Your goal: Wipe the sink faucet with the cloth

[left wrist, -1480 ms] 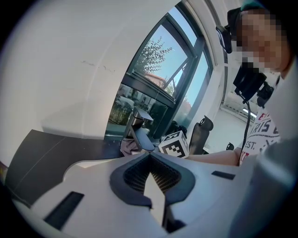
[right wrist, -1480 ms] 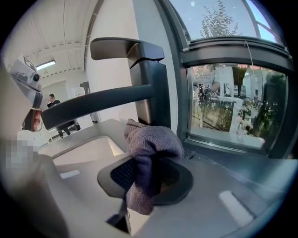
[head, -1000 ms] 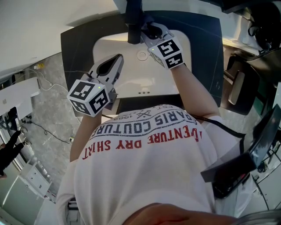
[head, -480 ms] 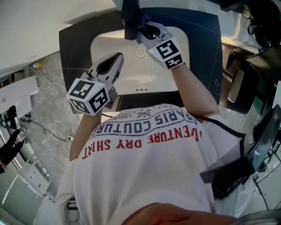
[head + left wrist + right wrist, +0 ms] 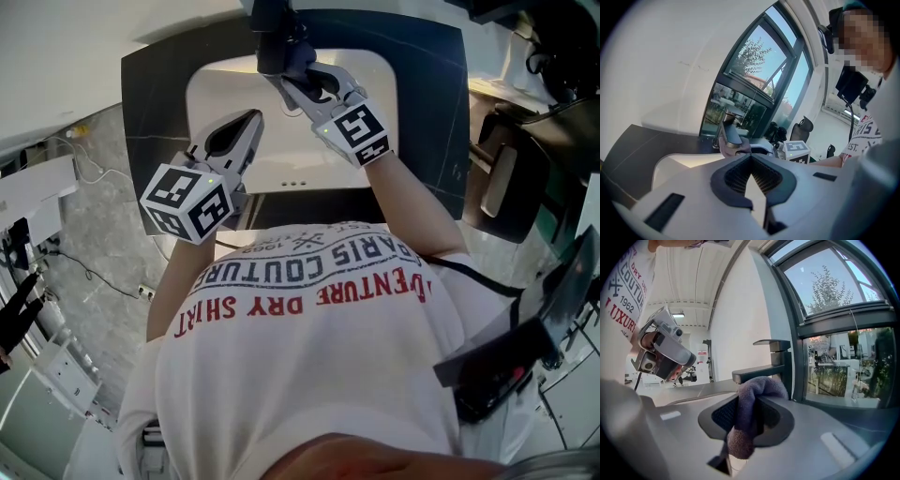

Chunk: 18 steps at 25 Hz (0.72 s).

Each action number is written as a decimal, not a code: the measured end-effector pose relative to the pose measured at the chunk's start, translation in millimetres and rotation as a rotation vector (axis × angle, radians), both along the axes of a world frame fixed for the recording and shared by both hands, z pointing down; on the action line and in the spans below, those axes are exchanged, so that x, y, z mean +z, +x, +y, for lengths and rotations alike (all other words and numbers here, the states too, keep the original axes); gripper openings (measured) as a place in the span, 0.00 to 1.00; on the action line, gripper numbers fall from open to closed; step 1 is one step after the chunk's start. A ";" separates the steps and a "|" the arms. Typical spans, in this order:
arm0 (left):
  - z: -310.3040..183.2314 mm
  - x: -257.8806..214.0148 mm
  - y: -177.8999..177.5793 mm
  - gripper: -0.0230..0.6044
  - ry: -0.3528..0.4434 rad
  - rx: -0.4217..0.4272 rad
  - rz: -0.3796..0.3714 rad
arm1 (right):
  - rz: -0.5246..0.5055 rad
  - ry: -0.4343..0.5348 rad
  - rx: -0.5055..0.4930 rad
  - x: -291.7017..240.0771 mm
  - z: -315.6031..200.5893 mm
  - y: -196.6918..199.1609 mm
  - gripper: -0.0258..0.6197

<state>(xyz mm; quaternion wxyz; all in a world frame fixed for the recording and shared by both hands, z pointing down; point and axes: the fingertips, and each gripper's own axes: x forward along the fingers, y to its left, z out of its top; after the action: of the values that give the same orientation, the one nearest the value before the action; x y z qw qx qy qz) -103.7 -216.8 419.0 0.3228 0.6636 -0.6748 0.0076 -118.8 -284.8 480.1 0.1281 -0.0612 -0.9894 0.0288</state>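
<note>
A dark countertop (image 5: 155,84) holds a white sink (image 5: 281,159), with the dark square-bodied faucet (image 5: 272,42) standing at its far rim. The right gripper (image 5: 302,82) reaches over the basin to the faucet, its jaws clenched on a purple-grey cloth (image 5: 743,425). The cloth's bunched top lies right against the spout. The left gripper (image 5: 246,122) hangs over the basin's near left part, well apart from the faucet, its jaws pressed together with nothing between them.

Cloth (image 5: 753,391) fuzzy, soft terry — faucet (image 5: 781,360) dark matt metal — sink (image 5: 286,157) smooth, glossy white.
</note>
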 end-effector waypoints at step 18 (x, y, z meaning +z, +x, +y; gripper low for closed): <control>46.8 -53.9 29.1 0.04 0.064 -0.057 -0.123 | 0.081 -0.050 -0.019 -58.6 44.5 82.4 0.16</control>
<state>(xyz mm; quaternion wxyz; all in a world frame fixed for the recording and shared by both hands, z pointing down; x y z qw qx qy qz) -74.6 -170.0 365.1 0.2593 0.6525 -0.7118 0.0178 -36.4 -240.3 421.5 0.1668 -0.0727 -0.9818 0.0545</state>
